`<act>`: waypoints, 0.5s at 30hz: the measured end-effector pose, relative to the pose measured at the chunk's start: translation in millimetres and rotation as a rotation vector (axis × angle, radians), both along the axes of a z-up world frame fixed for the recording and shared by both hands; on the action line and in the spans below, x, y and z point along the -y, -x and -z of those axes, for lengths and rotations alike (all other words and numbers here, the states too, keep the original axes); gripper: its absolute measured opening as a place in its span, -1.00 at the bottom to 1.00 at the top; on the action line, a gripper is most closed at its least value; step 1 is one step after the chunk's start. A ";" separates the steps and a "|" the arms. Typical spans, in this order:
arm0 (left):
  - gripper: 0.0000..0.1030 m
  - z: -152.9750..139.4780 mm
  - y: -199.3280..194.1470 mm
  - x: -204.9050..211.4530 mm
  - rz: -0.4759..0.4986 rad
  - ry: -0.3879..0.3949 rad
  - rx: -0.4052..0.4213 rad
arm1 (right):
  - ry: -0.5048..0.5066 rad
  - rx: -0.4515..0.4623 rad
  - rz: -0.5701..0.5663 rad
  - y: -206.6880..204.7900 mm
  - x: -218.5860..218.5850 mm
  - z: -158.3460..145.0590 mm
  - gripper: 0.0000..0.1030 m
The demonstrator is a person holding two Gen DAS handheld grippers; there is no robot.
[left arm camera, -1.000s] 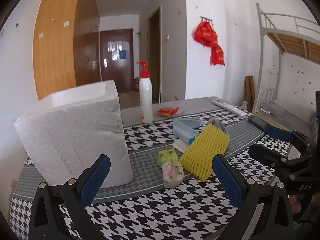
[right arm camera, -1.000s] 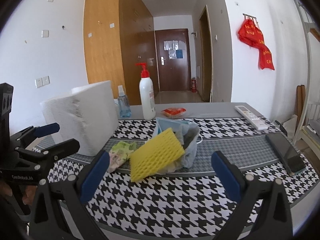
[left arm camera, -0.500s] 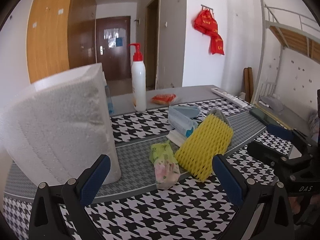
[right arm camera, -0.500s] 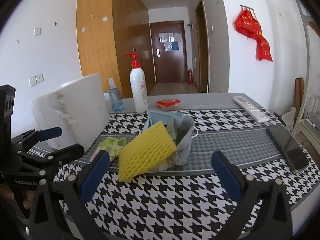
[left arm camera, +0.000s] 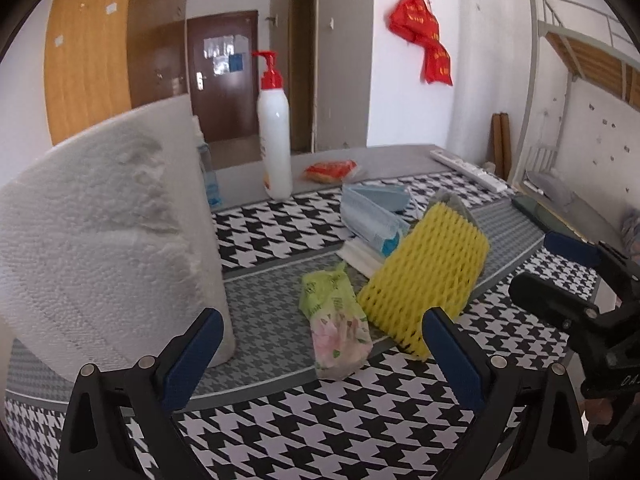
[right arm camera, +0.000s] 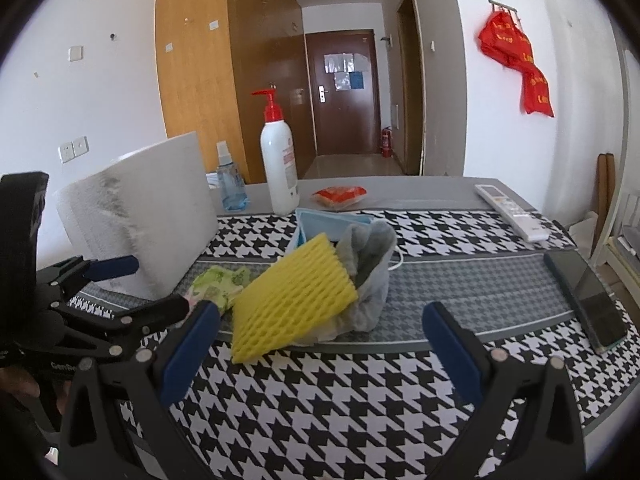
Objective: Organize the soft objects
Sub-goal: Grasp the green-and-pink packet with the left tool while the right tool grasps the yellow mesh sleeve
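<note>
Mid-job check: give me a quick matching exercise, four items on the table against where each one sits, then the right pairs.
Things:
1. yellow foam net
2. paper towel roll
3. remote control
4. phone

Places:
A. far right, on the bare grey tabletop
B. near right, dark and flat on the cloth
C. middle, propped against the grey cloth
D. left, standing upright

Pairs: 1-C, 2-D, 3-A, 4-B
</note>
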State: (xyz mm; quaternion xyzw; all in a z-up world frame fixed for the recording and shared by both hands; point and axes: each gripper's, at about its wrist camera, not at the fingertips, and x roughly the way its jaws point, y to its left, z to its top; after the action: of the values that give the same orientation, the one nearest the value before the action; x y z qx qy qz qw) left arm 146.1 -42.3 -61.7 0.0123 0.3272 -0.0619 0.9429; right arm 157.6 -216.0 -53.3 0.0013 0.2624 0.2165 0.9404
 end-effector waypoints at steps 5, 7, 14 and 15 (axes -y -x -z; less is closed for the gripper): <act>0.85 4.8 -5.4 2.2 0.010 -0.014 -0.013 | 0.022 -0.008 0.009 -2.3 0.4 3.7 0.99; 0.77 7.8 -8.8 1.7 0.012 -0.007 -0.034 | 0.018 -0.016 0.007 -3.3 0.9 5.5 0.99; 0.57 14.8 -15.4 4.0 0.009 -0.023 -0.072 | 0.013 -0.038 -0.003 -8.1 -0.3 7.3 0.99; 0.54 16.0 -17.2 3.8 0.014 -0.020 -0.084 | 0.012 -0.042 -0.008 -8.8 -1.0 7.8 0.99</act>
State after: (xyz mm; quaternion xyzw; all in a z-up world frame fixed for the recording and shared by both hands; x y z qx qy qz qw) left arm 163.3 -46.1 -77.7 0.0212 0.3669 -0.0655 0.9277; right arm 166.4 -215.0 -61.1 -0.0006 0.2833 0.2186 0.9338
